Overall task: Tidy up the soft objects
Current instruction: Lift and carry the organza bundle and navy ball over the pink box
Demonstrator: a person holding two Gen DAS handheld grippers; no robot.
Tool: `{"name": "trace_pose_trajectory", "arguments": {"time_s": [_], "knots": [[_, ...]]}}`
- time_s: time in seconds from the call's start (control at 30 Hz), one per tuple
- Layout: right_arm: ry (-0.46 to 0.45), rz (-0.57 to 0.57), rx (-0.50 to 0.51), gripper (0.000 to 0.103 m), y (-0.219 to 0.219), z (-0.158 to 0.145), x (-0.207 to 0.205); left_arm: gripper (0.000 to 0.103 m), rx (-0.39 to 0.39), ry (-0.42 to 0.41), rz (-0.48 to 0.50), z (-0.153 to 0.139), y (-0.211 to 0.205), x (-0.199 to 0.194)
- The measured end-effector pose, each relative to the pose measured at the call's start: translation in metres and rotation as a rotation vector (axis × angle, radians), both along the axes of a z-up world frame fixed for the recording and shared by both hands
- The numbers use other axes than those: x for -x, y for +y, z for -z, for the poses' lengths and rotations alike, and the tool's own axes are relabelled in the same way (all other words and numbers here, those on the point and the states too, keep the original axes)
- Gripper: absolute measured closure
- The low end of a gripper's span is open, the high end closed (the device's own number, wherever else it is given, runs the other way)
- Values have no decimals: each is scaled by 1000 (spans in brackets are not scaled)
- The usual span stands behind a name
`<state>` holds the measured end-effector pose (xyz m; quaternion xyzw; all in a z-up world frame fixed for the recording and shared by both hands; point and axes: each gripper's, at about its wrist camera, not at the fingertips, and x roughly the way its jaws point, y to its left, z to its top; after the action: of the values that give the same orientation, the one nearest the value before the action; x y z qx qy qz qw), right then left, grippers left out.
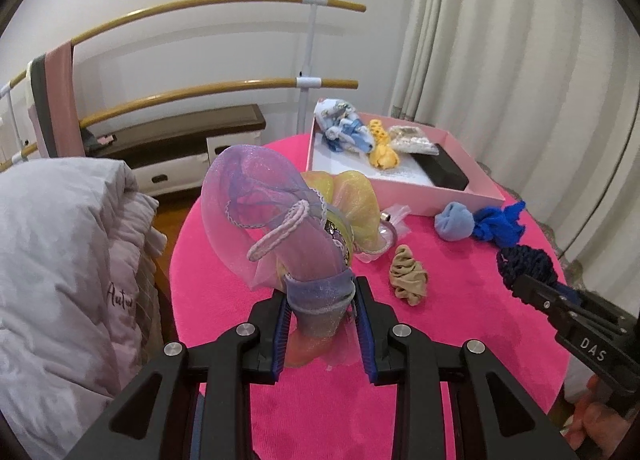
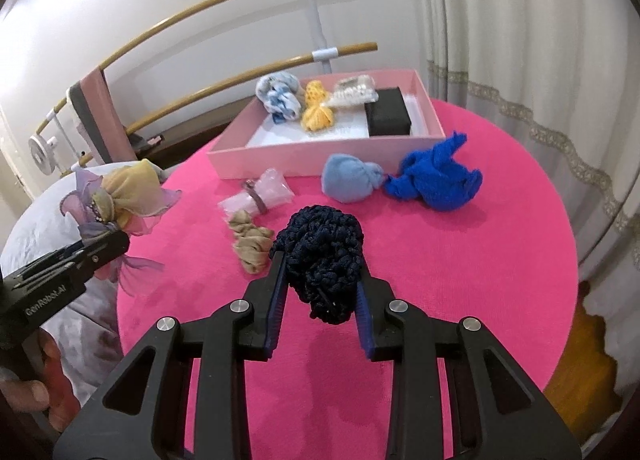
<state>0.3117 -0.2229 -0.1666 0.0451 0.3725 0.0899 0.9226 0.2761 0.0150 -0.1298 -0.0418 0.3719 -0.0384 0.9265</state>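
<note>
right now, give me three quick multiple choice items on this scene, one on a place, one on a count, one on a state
1. Where is the black block?
A. in the pink box
B. on the pink tablecloth
C. in a gripper

2. How many blue bundles lie on the tablecloth?
A. one
B. two
C. four

3. What is the right gripper doing?
A. open, empty
B. shut on the navy scrunchie
C. shut on the box

Answers: 1 A, it sits inside the walls; 2 B, a light blue bundle beside a royal blue bundle; 3 B, pads press it.

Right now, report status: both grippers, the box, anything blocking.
Left gripper shut on sheer scrunchie. Right gripper shut on navy scrunchie. Pink box open ahead. Beige stocking, light blue bundle lie between.
</note>
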Motion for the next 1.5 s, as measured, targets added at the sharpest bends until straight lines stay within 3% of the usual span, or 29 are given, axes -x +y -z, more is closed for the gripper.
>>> {"name": "trace_pose_trajectory", "arguments": {"time_s": [0.53, 0.93, 1.2, 1.5], "knots": [[-98, -5, 8, 75, 8, -40, 31, 77, -18, -51, 15, -27, -8, 41], [-102, -24, -19, 75, 6, -46, 30, 76, -34, -51, 16, -29, -13, 33], [-126, -48, -31, 74, -2, -76, -6, 76, -41, -81, 30, -45, -16, -10], [-122, -64, -78, 74, -4, -93, -78, 75, -8, -84, 64, -56, -26, -95]]}}
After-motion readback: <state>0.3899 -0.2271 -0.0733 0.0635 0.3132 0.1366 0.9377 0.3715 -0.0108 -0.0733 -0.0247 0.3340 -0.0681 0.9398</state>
